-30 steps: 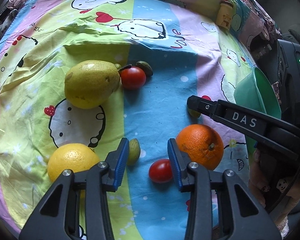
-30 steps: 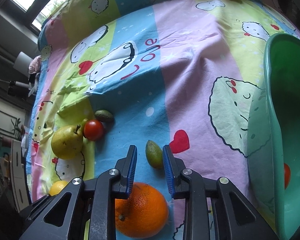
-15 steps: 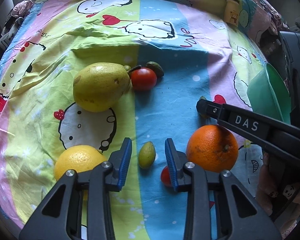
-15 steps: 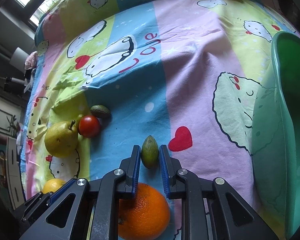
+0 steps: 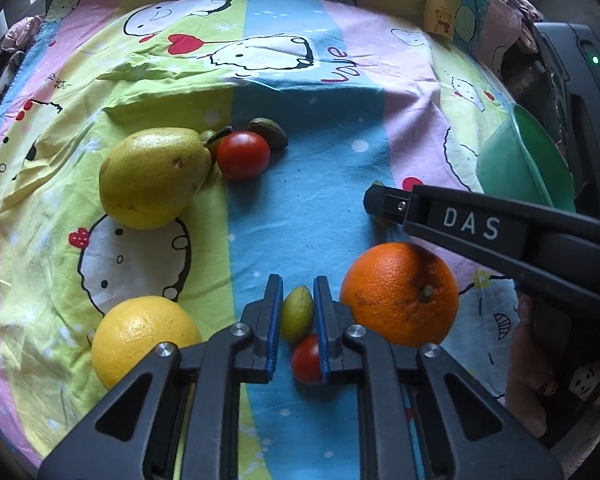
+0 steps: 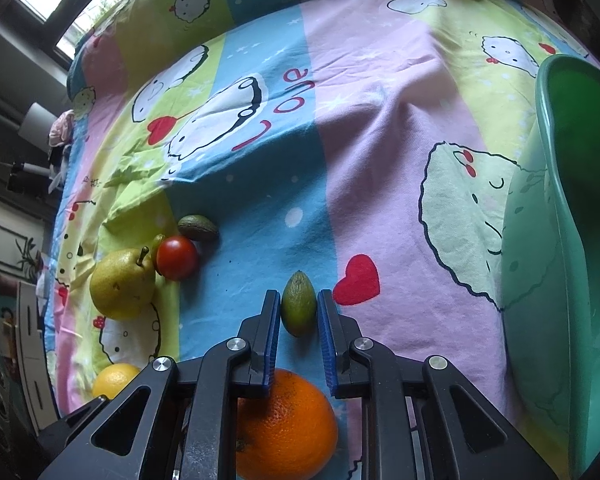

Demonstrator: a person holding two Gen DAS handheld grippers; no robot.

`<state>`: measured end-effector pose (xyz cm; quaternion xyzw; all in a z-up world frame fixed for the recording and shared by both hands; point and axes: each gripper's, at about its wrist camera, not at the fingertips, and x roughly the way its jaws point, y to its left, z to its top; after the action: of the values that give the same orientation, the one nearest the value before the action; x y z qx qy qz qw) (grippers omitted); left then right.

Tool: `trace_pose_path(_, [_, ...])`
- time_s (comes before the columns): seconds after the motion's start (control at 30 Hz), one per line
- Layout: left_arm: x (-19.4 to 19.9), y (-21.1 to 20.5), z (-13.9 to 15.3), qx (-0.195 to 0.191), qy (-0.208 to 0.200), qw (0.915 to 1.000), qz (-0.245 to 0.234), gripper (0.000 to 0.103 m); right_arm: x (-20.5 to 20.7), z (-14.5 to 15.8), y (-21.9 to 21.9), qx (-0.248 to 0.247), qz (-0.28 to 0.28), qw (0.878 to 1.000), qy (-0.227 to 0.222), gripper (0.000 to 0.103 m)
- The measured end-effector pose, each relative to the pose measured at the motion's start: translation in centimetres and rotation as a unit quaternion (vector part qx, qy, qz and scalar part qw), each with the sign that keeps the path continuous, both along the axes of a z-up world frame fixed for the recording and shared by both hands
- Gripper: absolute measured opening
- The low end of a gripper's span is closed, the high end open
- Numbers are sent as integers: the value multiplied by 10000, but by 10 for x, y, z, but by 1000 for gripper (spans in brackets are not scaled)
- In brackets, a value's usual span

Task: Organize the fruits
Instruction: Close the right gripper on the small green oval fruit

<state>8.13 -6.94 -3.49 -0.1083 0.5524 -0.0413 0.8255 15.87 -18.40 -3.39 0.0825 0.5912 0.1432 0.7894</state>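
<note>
left gripper: jaws just closed, clamped on a small green fruit near the bed's near edge, between lemon and orange | right gripper: jaws clenched on another green fruit mid-bedsheet, orange beneath | green bowl at right edge

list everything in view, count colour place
pear: one, yellow-green, far left
far tomato: one, red, beside pear
near tomato: one, red, under left gripper
orange: one, orange, right of left gripper
lemon: one, yellow, left of that gripper
dark fruit: one, dark green, behind far tomato
left green fruit: one, green, in left gripper
right green fruit: one, green, in right gripper
bowl: one, green, right edge
jar: one, yellow, far end
sheet: one, striped, under everything
grippers: two, black, blue pads, shut on those fruits
</note>
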Motion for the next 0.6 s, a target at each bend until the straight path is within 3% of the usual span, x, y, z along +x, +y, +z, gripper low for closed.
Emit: trace_pose_path(0.6, [-4, 17, 15, -443, -236, 9977, 458, 11, -1, 9, -10, 217, -195, 9995, -118, 21])
